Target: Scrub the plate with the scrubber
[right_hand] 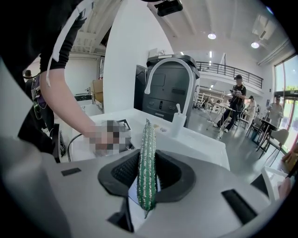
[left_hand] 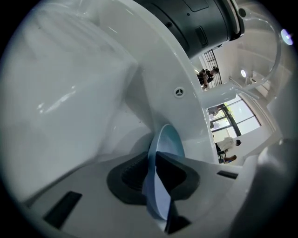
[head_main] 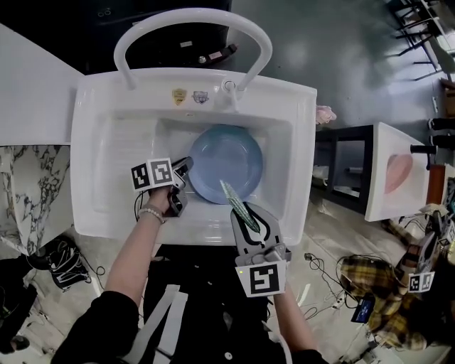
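A light blue plate (head_main: 226, 163) sits in the basin of a white sink (head_main: 92, 142). My left gripper (head_main: 188, 169) holds the plate's left rim. In the left gripper view the thin rim of the plate (left_hand: 163, 158) stands on edge between the dark pads of the left gripper (left_hand: 158, 181), which close against it. My right gripper (head_main: 242, 212) hovers over the sink's front rim, shut on a flat green scrubber (head_main: 238, 202). The scrubber's far end reaches over the plate's near edge. The right gripper view shows the scrubber (right_hand: 147, 162) upright, pinched in the right gripper (right_hand: 146, 179).
A white arched faucet (head_main: 192, 18) spans the sink's back rim. A small dispenser (head_main: 229, 87) stands by its right foot. A white counter (head_main: 28, 92) adjoins the sink at the left, and a dark side table (head_main: 348, 163) stands at the right. Cables lie on the floor.
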Available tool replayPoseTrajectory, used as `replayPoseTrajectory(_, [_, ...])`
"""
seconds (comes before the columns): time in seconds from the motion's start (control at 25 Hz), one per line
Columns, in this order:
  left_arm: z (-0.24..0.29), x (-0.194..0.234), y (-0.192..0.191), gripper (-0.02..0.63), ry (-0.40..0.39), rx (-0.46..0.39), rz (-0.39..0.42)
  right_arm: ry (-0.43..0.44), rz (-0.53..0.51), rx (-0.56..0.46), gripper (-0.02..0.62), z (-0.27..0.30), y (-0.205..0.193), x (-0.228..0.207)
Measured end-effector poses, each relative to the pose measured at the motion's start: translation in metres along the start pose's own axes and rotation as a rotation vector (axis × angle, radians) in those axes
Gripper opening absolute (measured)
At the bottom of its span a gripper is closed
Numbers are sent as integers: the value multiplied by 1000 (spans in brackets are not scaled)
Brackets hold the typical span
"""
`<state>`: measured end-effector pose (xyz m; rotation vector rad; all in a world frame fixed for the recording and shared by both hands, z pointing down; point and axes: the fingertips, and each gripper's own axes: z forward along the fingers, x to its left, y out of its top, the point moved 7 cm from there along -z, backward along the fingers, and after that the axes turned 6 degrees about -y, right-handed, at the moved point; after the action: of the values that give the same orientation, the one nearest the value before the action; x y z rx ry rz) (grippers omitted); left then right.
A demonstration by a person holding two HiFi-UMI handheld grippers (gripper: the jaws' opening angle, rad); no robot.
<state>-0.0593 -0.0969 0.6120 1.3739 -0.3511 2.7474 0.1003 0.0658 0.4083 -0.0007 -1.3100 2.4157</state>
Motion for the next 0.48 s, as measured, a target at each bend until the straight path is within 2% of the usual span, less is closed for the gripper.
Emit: replayPoseTrajectory(0.48, [19,13,-2,40,123,81,48,-17,24,39,95,3,-19,-13])
